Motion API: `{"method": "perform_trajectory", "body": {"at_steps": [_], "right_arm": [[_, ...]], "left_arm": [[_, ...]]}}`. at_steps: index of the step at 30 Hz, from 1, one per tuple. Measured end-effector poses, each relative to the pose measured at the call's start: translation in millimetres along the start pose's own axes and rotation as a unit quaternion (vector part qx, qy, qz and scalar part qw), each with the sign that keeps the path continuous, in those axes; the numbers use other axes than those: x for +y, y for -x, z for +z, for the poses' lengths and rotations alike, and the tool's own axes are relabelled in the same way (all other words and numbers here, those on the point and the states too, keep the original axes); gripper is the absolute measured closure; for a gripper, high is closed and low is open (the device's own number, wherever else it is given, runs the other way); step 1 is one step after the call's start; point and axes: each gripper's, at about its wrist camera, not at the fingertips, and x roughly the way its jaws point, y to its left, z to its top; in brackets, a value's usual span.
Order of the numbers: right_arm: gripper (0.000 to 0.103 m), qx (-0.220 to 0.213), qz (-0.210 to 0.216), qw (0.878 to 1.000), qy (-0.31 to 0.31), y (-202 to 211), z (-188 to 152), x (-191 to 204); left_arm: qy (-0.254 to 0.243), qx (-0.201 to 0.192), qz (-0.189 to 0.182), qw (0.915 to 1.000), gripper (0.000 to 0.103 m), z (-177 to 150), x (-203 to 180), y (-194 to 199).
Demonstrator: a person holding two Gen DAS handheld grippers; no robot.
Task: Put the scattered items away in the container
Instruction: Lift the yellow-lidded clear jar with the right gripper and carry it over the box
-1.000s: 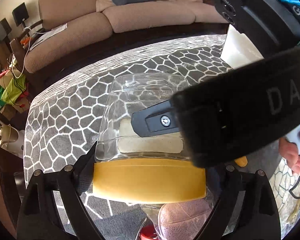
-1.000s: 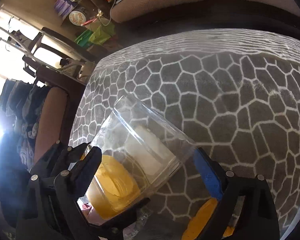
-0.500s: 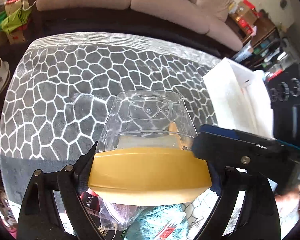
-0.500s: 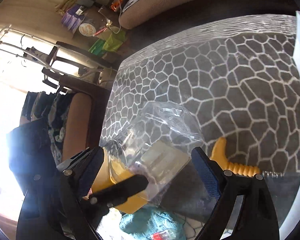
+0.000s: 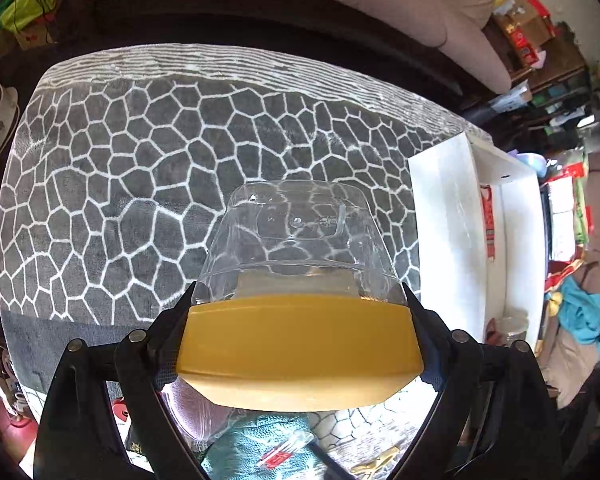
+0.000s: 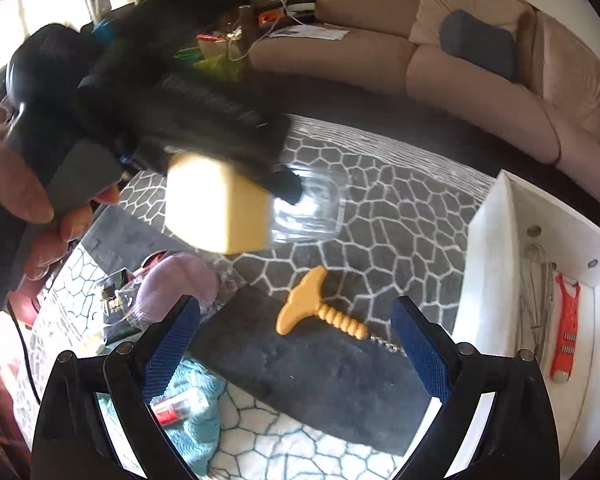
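Note:
My left gripper (image 5: 300, 304) is shut on a clear jar with a yellow lid (image 5: 300, 352), its pads pressing the lid's two sides. The right wrist view shows the same jar (image 6: 216, 208) held in the air at upper left, a person's hand (image 6: 40, 208) on that gripper's handle. My right gripper (image 6: 296, 312) is empty and its jaws are opening. It hangs above a yellow corkscrew (image 6: 320, 314) that lies on the grey patterned cloth (image 6: 400, 220). The white box (image 6: 488, 240) stands at the right, and the left wrist view also shows the box (image 5: 440, 220).
Inside the box lie a wire whisk (image 6: 534, 300) and a red tool (image 6: 566, 328). A teal cloth (image 6: 196, 432) with a red-capped tube (image 6: 176, 406) and a purple rounded object (image 6: 176, 280) sit at lower left. A beige sofa (image 6: 420, 60) runs behind the table.
My right gripper has let go of the jar and swung away to the right, over the corkscrew. The left gripper has risen and rolled with the jar still in it.

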Motion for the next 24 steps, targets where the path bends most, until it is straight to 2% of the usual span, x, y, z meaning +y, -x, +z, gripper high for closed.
{"method": "perform_trajectory", "body": {"at_steps": [2,5,6,8,10,13,16,18,19,21,24], "right_arm": [[0.004,-0.033,-0.014,0.999,0.005,-11.2,-1.1,20.1],[0.004,-0.117,-0.011,0.993,-0.02,-17.5,-8.3,30.8],[0.002,-0.136,-0.018,0.99,-0.025,-22.0,-10.6,33.2],[0.0,-0.161,-0.018,0.986,-0.036,-31.5,-14.4,36.2],[0.0,-0.18,-0.008,0.983,-0.042,-34.7,-18.2,40.3],[0.0,-0.175,0.001,0.983,-0.054,-36.1,-17.0,42.8],[0.0,-0.153,0.038,0.984,-0.084,-43.3,-10.7,27.9],[0.001,-0.141,0.05,0.985,-0.083,-46.3,-1.9,20.5],[0.006,-0.137,0.056,0.985,-0.087,-46.9,2.7,15.2],[0.01,-0.116,0.09,0.982,-0.121,-52.8,12.3,-4.6],[0.01,-0.093,0.136,0.972,-0.167,-63.2,23.1,-35.2]], "left_arm": [[-0.006,0.009,0.005,0.9999,0.013,-2.2,-4.8,0.8],[-0.021,0.033,0.014,0.9991,0.013,-9.2,-13.2,0.6],[-0.029,0.036,0.03,0.9985,0.014,-11.9,-15.9,2.0],[-0.032,0.044,0.057,0.9969,0.014,-14.2,-16.5,1.5],[-0.027,0.055,0.064,0.9961,0.014,-13.9,-13.9,-1.3],[0.003,0.066,0.062,0.9959,0.013,-11.9,-5.0,-8.4],[0.016,0.044,0.051,0.9976,0.011,-9.8,-0.1,-5.5],[0.018,0.033,0.043,0.9984,0.008,-10.4,2.0,2.3],[0.01,0.022,0.035,0.9991,0.005,-11.5,2.4,9.1],[-0.002,-0.001,0.026,0.9996,0.001,-14.4,6.9,23.6],[-0.016,-0.056,0.016,0.9982,0.001,-23.3,20.1,46.6]]}}
